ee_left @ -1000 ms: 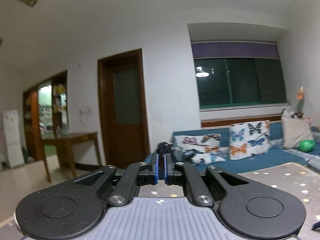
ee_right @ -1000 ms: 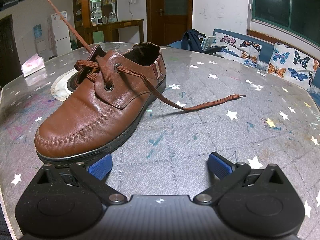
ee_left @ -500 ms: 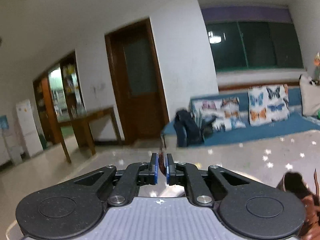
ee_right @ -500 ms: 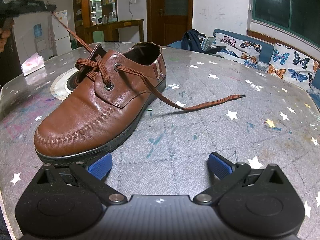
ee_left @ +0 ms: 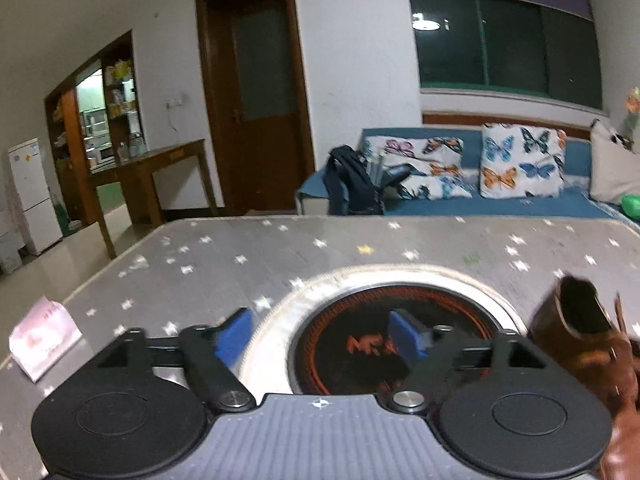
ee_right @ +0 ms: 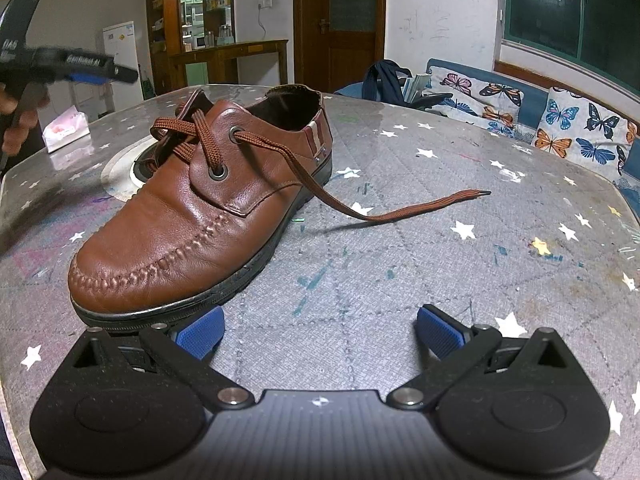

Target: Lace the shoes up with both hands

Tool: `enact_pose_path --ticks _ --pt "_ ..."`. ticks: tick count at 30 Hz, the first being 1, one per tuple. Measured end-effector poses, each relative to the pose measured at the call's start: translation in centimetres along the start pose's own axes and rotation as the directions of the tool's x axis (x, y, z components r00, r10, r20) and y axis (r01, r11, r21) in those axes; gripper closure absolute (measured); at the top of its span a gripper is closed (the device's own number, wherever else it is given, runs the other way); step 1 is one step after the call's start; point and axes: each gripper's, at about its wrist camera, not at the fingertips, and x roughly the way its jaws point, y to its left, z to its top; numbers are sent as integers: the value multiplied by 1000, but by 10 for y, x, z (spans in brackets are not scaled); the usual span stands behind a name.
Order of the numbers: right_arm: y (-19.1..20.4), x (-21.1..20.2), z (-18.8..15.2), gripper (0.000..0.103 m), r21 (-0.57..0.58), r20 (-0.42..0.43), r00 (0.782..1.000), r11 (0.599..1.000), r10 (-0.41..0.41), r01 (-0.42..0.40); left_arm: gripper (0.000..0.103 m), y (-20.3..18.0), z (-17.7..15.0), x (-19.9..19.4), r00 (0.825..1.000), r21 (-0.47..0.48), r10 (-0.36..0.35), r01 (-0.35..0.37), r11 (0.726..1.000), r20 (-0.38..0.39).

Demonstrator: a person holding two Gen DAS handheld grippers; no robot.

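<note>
A brown leather shoe [ee_right: 180, 232] stands on the star-patterned table [ee_right: 440, 280], toe towards me. Its brown lace [ee_right: 360, 216] runs from the right eyelet out across the table to the right. The other lace end [ee_right: 172, 128] lies slack in loops over the tongue. My right gripper [ee_right: 320, 334] stands open low over the table with nothing between its pads, the left pad [ee_right: 200, 334] just under the toe's sole. My left gripper [ee_left: 320, 338] hovers left of the shoe's heel [ee_left: 576, 332], its jaws opening wide with nothing between them. A hand holds the left gripper [ee_right: 120, 74] at the far left.
A round hob [ee_left: 400, 320] is set into the table beside the shoe's heel. A pink tissue pack [ee_left: 40, 336] lies near the table's left edge. Beyond the table are a blue sofa [ee_left: 500, 204] with butterfly cushions, a wooden door and a side table.
The left gripper came down and tipped towards the table, then opened and let go of the lace, which fell slack onto the shoe. The right gripper has not moved.
</note>
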Motion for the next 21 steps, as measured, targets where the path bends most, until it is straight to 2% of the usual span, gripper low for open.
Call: enact_pose_path --ticks 2,7,14,21 --pt "0 0 0 0 0 0 1000 1000 0 0 0 -8 -11 -4 1000 12 -29 30 999 -11" --pt "1 1 0 0 7 1 1000 1000 -10 10 0 -26 -35 -11 995 68 -75 79 994 -59" --pt "-16 -3 0 0 54 12 994 993 -109 108 0 -41 -65 -9 981 97 -125 140 985 -146" --pt "-47 0 4 0 101 1 970 965 -243 241 0 -39 -71 9 972 72 -146 162 984 -185"
